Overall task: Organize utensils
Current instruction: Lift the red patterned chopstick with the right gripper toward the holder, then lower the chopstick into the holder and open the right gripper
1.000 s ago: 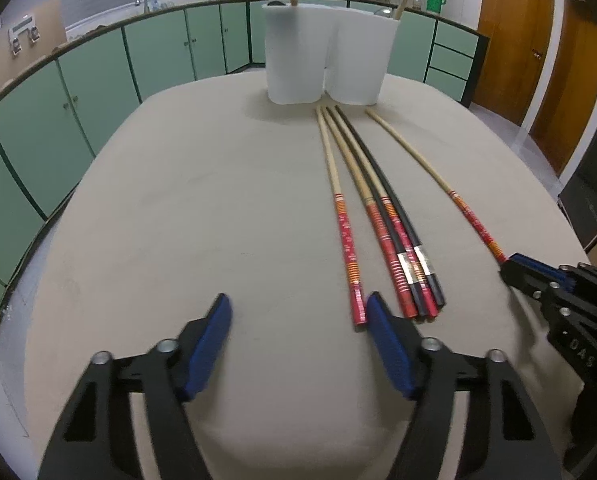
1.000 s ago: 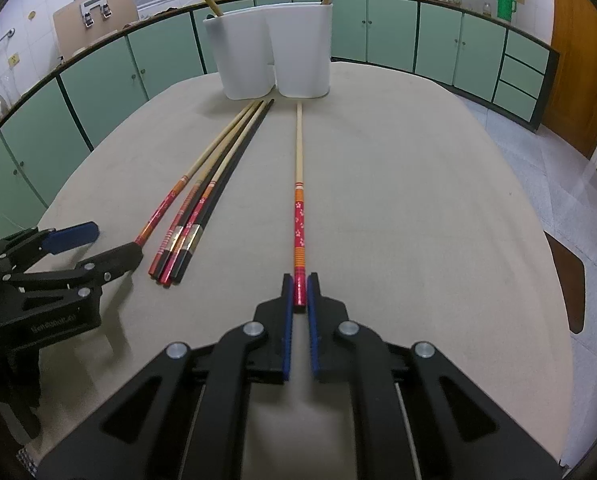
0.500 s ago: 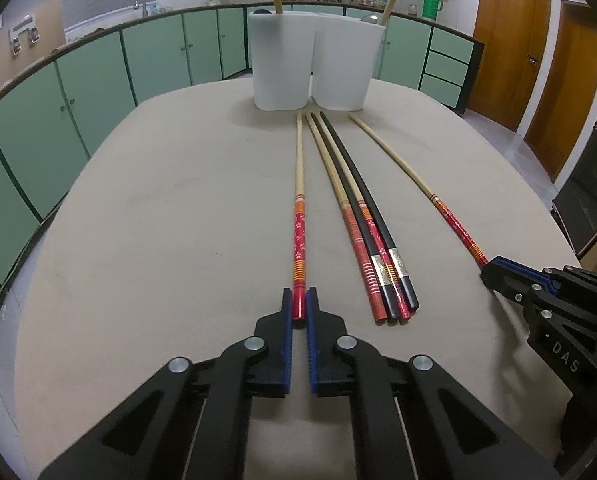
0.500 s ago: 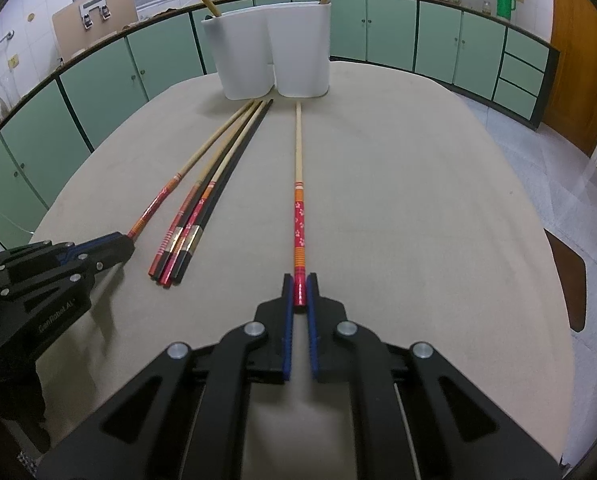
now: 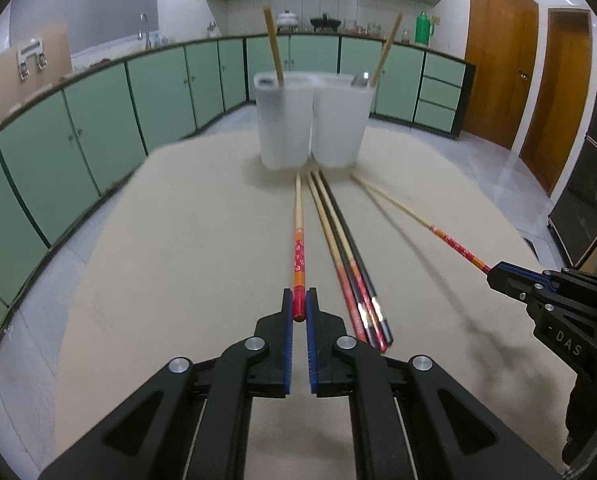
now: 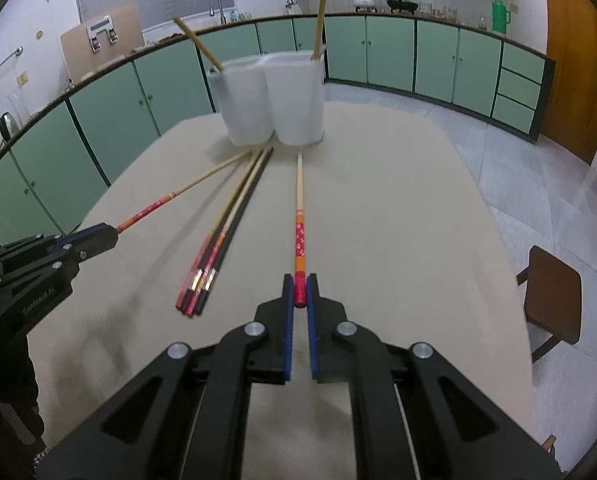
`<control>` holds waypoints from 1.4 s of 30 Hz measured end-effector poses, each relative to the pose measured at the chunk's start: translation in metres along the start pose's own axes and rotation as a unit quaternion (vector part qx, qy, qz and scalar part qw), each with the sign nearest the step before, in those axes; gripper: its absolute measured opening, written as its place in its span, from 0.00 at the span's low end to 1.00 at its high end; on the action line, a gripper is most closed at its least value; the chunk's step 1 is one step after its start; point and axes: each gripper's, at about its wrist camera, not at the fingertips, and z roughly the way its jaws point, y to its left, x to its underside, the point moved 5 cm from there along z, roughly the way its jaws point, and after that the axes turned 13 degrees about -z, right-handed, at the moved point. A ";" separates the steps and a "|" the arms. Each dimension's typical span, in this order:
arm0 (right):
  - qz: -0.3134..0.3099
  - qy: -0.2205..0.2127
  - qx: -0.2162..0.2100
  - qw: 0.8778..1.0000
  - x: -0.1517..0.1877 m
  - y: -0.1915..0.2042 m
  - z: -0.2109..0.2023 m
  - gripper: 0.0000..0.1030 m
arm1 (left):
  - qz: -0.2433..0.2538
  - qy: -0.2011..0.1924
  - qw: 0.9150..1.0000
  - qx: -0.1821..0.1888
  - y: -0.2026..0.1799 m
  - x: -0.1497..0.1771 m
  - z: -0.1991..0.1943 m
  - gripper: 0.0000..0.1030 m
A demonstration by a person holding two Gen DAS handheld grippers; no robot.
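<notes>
I have a chopstick pinched in each claw, both taken at the painted red butt so the pale tapered tips point ahead to the holder and can go in tip-down. My left claw (image 5: 299, 307) is clamped on the flower-patterned chopstick (image 5: 298, 240); its far end appears to hang clear of the surface, though the blur leaves me unsure. My right claw (image 6: 299, 290) is closed on the matching chopstick (image 6: 299, 224), which runs straight at the white twin-compartment holder (image 6: 272, 98).

That holder stands at the far end of the beige surface (image 6: 398, 208), each compartment already carrying one upright chopstick (image 6: 319, 14), so I judge the pair I hold belongs there too, sorted by kind. Which compartment takes which I cannot tell from here.

Between my two claws lies the remaining bundle of chopsticks (image 5: 346, 256), some dark, some pale with red ends, lying close together and parallel, tips just before the holder's base. They are laid with handles toward me, which makes the next grab easy.

My judgement is that the job is early: two stowed, two in hand, a bundle left. The next move calls for raising both tips above the rim without the sticks swivelling in such a narrow end grip.
</notes>
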 end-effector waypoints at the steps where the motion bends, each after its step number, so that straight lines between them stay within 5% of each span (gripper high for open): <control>1: 0.000 -0.004 -0.001 1.000 -0.003 -0.001 -0.004 0.05 | 0.000 -0.006 1.000 0.001 -0.001 -0.004 -0.004 0.06; 16: -0.013 -0.080 -0.001 0.997 -0.084 -0.022 -0.071 0.05 | 0.013 -0.102 0.994 0.037 -0.011 -0.081 -0.070 0.06; 31: -0.066 -0.069 -0.024 0.995 -0.150 -0.020 -0.077 0.05 | 0.051 -0.112 0.990 0.063 -0.031 -0.121 -0.074 0.06; 42: -0.092 -0.132 -0.015 0.987 -0.211 -0.026 -0.120 0.05 | 0.071 -0.165 0.980 0.083 -0.049 -0.164 -0.102 0.06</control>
